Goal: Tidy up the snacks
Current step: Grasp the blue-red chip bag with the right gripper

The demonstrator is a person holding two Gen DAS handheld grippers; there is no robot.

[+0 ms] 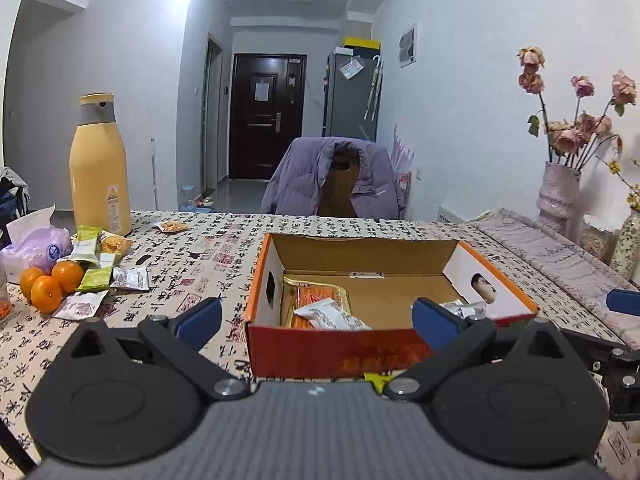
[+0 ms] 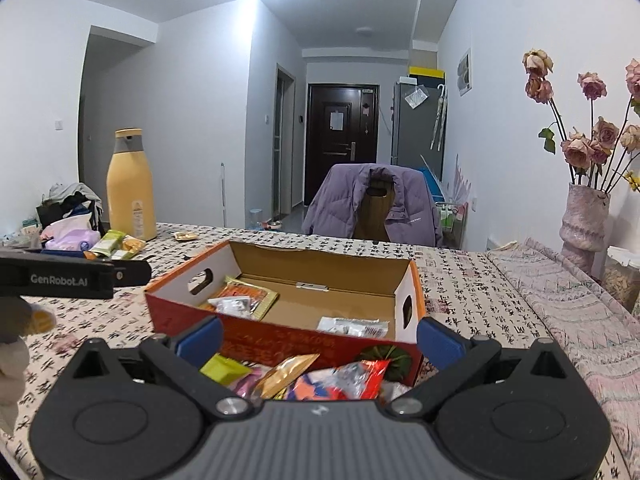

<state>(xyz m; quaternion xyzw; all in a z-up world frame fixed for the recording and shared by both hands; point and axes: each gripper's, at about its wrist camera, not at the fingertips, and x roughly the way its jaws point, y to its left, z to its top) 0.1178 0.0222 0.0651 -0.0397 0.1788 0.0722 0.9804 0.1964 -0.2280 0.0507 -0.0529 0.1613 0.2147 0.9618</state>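
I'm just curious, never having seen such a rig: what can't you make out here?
- Snack pile, right wrist view: its near part hidden behind the gripper body.
- Box front print, left wrist view: blurred, partly behind the fingers.
- Bottle label: too small.

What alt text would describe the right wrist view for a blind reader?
The open right tool faces an open orange cardboard box holding a few snack packets, on a calligraphy-print tablecloth. Colourful loose snack packets lie before the box.
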